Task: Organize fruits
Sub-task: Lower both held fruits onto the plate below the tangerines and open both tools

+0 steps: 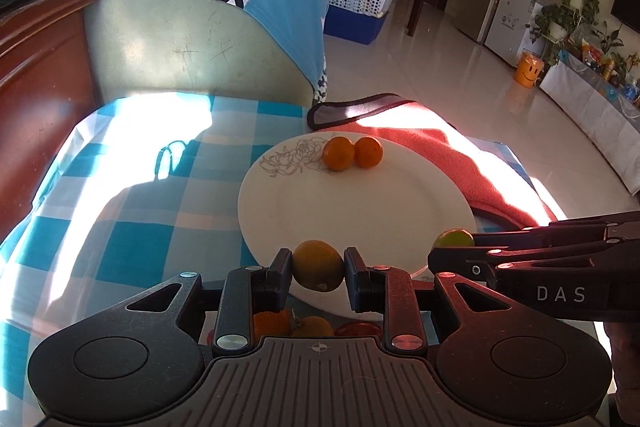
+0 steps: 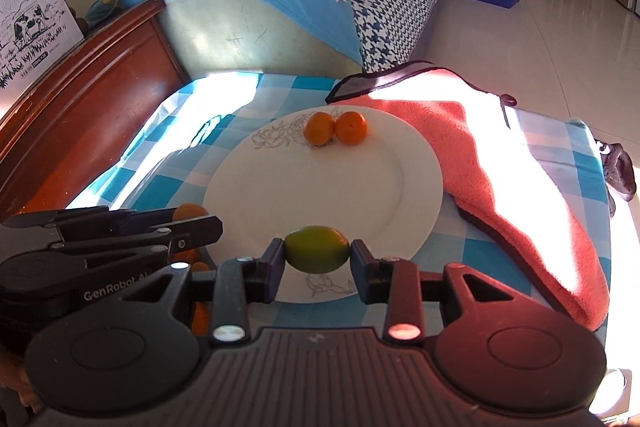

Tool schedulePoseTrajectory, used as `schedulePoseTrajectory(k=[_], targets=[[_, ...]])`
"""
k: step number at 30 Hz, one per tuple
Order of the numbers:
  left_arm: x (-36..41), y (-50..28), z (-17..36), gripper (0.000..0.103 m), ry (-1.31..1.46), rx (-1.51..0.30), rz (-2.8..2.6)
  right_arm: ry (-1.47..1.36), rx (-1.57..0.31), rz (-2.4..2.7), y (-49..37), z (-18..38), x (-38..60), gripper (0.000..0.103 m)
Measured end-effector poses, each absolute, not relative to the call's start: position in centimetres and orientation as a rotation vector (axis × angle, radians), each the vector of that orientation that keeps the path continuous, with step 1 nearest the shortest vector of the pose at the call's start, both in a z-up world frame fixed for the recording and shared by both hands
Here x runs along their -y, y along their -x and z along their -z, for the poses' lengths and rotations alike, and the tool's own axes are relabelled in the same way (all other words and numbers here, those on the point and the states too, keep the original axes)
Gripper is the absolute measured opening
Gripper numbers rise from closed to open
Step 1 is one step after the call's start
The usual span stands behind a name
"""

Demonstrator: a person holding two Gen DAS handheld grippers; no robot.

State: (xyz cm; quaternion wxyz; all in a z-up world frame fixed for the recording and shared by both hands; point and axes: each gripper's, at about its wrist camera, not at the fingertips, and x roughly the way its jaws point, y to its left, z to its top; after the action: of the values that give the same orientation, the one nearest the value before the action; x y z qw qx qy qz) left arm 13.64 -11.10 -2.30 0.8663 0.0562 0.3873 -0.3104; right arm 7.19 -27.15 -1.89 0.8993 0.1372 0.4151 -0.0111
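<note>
A white plate (image 1: 360, 211) with a flower drawing lies on the blue checked cloth; it also shows in the right wrist view (image 2: 320, 179). Two small oranges (image 1: 352, 152) sit side by side at its far rim, also seen in the right wrist view (image 2: 335, 127). My left gripper (image 1: 318, 267) is shut on a dull orange fruit (image 1: 318, 265) above the plate's near rim. My right gripper (image 2: 317, 251) is shut on a green citrus (image 2: 317, 249) above the plate's near rim. In the left wrist view the right gripper (image 1: 452, 247) comes in from the right with the green citrus (image 1: 454, 238).
More fruit (image 1: 296, 325) lies under the left gripper, partly hidden. A coral towel (image 2: 500, 163) lies right of the plate. A chair back with blue cloth (image 1: 208, 27) stands behind the table, a wooden bed frame (image 2: 88, 107) at the left.
</note>
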Motion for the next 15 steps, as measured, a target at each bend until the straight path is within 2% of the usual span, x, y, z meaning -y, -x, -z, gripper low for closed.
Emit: schedulePoseTrajectory(k=[15], targets=[[11.9, -14.0, 2.5, 0.027, -0.103, -0.808, 0.648, -0.319, -0.865, 0.043, -8.3, 2.7, 27.8, 0.037]])
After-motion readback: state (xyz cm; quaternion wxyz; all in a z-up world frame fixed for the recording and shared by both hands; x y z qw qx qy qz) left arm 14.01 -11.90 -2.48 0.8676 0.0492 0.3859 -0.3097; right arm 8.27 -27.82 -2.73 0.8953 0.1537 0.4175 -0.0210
